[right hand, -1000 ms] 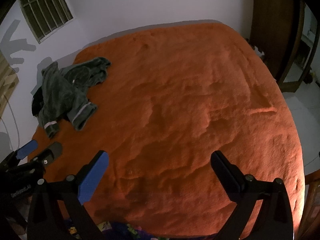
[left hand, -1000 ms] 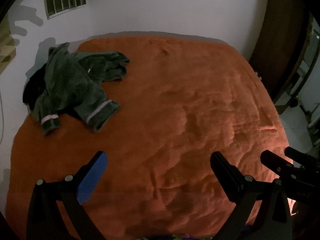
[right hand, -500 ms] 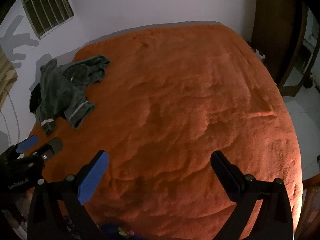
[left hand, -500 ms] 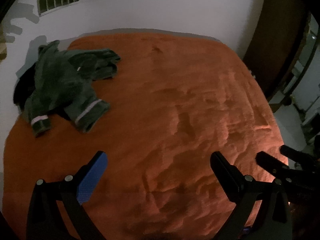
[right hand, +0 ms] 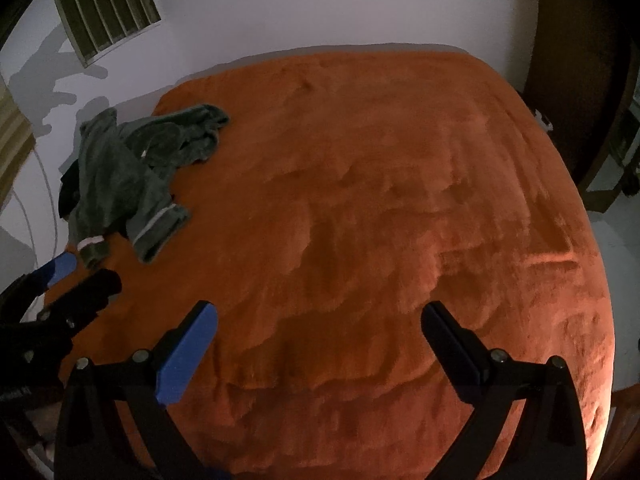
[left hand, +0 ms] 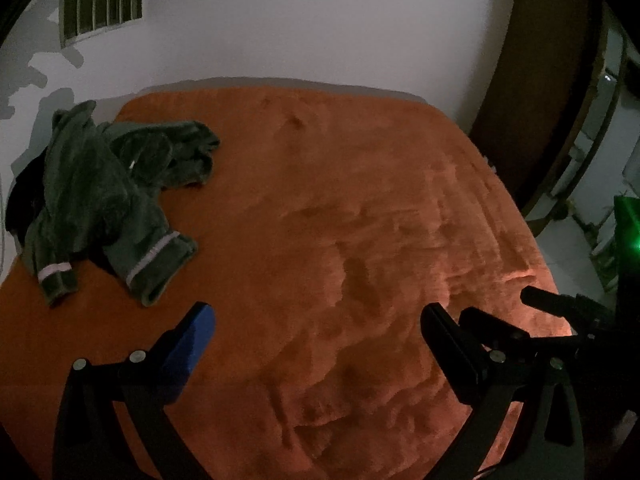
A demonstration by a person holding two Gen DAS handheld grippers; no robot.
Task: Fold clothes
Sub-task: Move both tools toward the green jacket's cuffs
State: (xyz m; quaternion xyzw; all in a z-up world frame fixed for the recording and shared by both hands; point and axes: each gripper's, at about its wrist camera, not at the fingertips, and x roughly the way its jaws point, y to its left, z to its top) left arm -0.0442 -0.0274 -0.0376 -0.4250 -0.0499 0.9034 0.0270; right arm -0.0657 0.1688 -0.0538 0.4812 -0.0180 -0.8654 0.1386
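Only the left wrist view catches a green-lit object (left hand: pixel 628 224) off the bed's right edge, while the right wrist view alone shows a pale cable (right hand: pixel 44 184) on the wall left of the bed (right hand: pixel 380 200). The crumpled dark green fleece garment (left hand: pixel 100 196), with 2 pale-striped cuffs, lies on the bed's plush orange cover at its far left corner. The left gripper (left hand: pixel 316 322) and right gripper (right hand: pixel 318 320) both hang wide apart and empty above the bed's near edge, well apart from the garment.

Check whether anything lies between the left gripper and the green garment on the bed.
Nothing visible does. The left gripper, jaws open, hangs over bare orange blanket; the crumpled green garment lies ahead to its left near the wall, with only blanket between. A dark item peeks from beneath the garment.
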